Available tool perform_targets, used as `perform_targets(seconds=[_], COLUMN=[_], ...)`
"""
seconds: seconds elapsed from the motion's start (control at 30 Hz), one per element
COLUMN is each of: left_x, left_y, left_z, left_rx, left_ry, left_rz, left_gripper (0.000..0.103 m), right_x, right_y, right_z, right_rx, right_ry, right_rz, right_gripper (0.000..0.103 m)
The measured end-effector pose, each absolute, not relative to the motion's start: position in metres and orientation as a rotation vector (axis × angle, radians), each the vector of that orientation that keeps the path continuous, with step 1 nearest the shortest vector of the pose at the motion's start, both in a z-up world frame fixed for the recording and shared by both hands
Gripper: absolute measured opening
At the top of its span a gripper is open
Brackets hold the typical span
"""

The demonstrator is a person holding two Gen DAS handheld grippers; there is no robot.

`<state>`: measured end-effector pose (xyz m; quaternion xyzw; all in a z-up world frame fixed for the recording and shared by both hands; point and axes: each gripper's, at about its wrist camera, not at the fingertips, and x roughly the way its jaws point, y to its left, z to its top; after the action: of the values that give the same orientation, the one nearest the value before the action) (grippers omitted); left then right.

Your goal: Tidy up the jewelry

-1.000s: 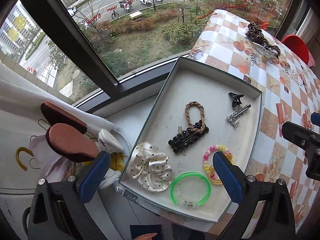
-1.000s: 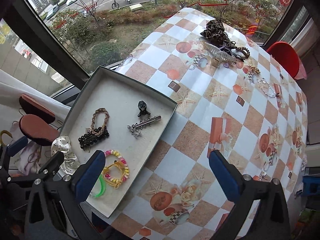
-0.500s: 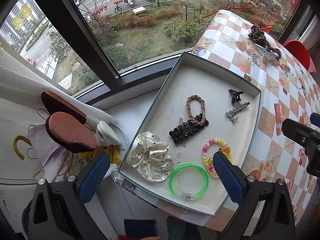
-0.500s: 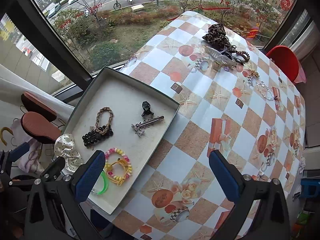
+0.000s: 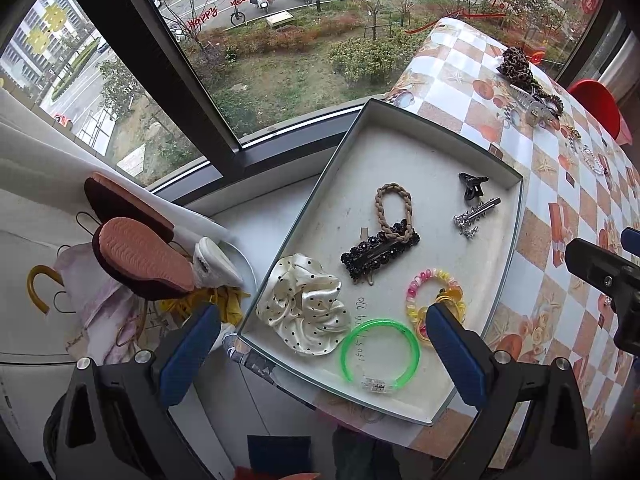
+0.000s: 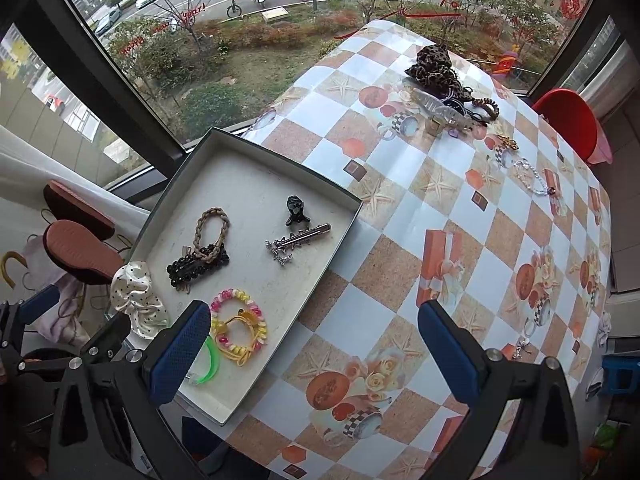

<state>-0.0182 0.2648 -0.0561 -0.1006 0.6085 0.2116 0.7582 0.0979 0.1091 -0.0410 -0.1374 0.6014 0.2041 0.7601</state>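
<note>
Grey cardboard is forming the shallow tray (image 5: 516, 216) that is lying at the window-side edge of the checkered surface (image 6: 400, 264), its long axis running from my left claw (image 5: 320, 344) away toward the window. Inside it, the silver clip (image 6: 298, 240) is lying with its long axis crosswise, narrow end pointing toward the open surface, and the black beaded barrette (image 5: 380, 254) is sitting roughly parallel to it under the braided tan tie (image 5: 394, 210). The polka-dot scrunchie (image 5: 304, 308) and green bangle (image 5: 380, 354) are resting at the tray's near end, beside the coiled pink-and-yellow ties (image 6: 240, 328). A leopard scrunchie (image 6: 434, 66) and more pieces are waiting at the far end of the surface. Both my left claw and my right claw (image 6: 314, 338) are hanging spread and empty. Compared with a second ago, I am pulling both back slightly, so the tray is appearing a little farther off.
</note>
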Motion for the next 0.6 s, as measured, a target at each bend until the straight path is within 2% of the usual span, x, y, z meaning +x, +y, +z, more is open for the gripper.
perform_targets(seconds=[0.6], left_x=[-0.0195], left_y=[0.2648], left_z=[-0.0573], left_rx=[-0.219], left_ry=[1.331], left_rz=[0.463], left_gripper=[0.103], right_x=[0.0952], right_y=[0.1086], right_z=[-0.0419], right_rx=[-0.3], right_ry=[1.316], right_rz=[0.436], right_gripper=[0.103])
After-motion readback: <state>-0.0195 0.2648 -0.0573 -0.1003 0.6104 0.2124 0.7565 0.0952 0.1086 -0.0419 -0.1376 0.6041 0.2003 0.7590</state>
